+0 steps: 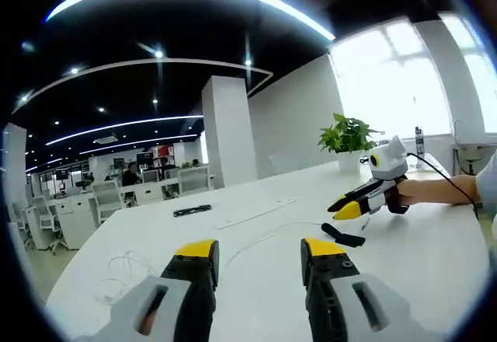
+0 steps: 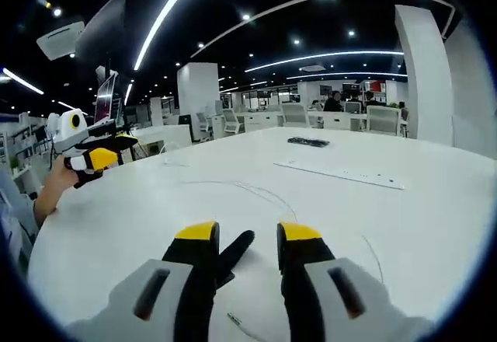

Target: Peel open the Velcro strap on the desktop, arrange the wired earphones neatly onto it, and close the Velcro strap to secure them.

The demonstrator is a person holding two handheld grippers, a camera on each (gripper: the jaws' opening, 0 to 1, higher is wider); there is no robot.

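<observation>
Left gripper (image 1: pixel 258 250): the yellow-tipped black jaws are being held spread apart, nothing between them, hovering above the white desktop (image 1: pixel 435 249). Just beyond the right jaw, the small black Velcro strap (image 1: pixel 342 236) is lying flat on the surface, apart from the jaws. A thin white earphone cable (image 1: pixel 256 241) is trailing from near the strap toward the left, with a looser tangle of it (image 1: pixel 128 264) lying near the left edge of the desk.

Right gripper (image 2: pixel 247 237): the jaws are likewise being held released, with the dark strap (image 2: pixel 235 250) lying on the desk between and just past them; whether a jaw is touching it cannot be told. The white cable (image 2: pixel 248 189) is curving away beyond it. In the left gripper view, the same right gripper (image 1: pixel 365 200) is being seen from the side, held by a hand and poised just above the strap.

Farther off: a long flat white strip (image 2: pixel 342 172), a small black flat object (image 2: pixel 308 142), a potted green plant (image 1: pixel 347 136), office chairs and desks.

Progress, as judged: the strap is appearing to be still closed and unpeeled, the earphones are lying loose and unarranged. All three steps are being left to do; the approach to the strap is being made.
</observation>
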